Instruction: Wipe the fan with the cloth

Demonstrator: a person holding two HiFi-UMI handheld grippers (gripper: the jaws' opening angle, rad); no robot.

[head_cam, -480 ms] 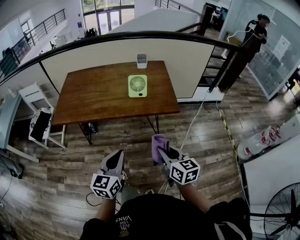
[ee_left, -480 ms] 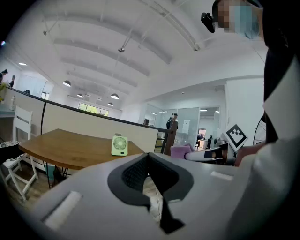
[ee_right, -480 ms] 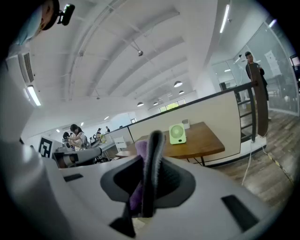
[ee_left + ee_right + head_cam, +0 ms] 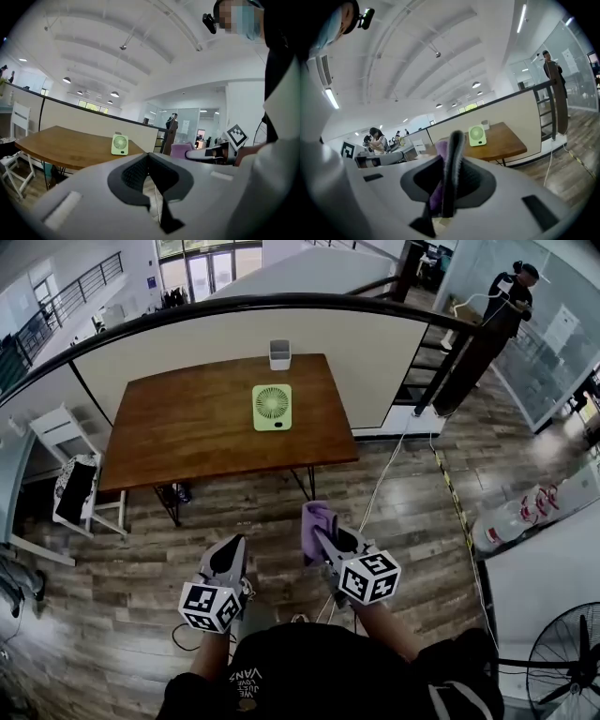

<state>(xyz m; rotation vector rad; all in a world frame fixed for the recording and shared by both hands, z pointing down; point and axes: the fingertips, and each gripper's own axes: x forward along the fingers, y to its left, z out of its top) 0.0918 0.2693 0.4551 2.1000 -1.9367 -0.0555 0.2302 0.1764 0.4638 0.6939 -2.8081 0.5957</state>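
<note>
A small pale green fan stands upright on the brown wooden table, well ahead of both grippers; it also shows as a fan and fan in the gripper views. My right gripper is shut on a purple cloth, whose fold pokes out between the jaws as the cloth. My left gripper is shut and holds nothing. Both hang over the wood floor, short of the table.
A white cup stands behind the fan at the table's far edge. A white chair with dark fabric sits left of the table. A cable runs over the floor; a curved railing backs the table. A person stands far right.
The table and fan have shifted slightly up and left in the head view. Both grippers keep their pose and grip.
</note>
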